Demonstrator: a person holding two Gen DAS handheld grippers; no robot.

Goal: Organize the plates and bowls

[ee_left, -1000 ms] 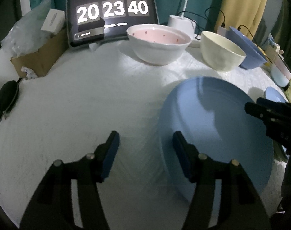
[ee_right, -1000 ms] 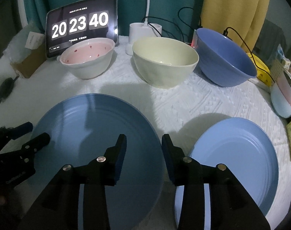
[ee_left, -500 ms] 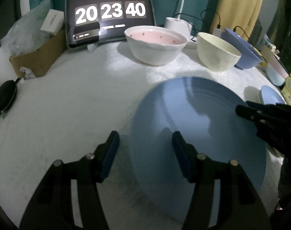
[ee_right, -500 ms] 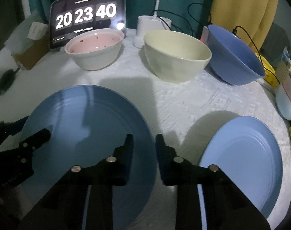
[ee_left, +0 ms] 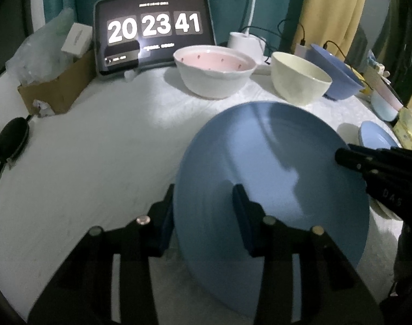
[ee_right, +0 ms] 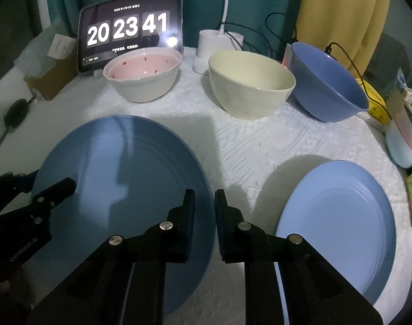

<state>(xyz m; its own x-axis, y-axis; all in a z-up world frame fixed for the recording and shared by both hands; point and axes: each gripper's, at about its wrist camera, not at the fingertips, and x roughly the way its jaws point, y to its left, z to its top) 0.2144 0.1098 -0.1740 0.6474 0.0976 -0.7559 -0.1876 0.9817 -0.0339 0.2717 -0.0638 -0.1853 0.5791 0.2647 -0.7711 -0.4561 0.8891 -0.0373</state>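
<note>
The big plate (ee_right: 119,178) lies in front of the pink bowl (ee_right: 143,77), a gripper on each edge. The left gripper (ee_left: 203,211) straddles its left rim, jaws closing, pads not yet clearly pressing. The right gripper (ee_right: 204,212) is closing too — its jaws stand narrow about the right rim. A small plate (ee_right: 338,222) lies right of the big one, apart.

Three bowls (ee_right: 251,86) lined up across the table (ee_right: 241,151) at 12 o'clock, tablet clock (ee_right: 130,31) behind them at 11, big plate (ee_right: 124,178) at 9, smaller plate (ee_right: 341,224) at 3.
</note>
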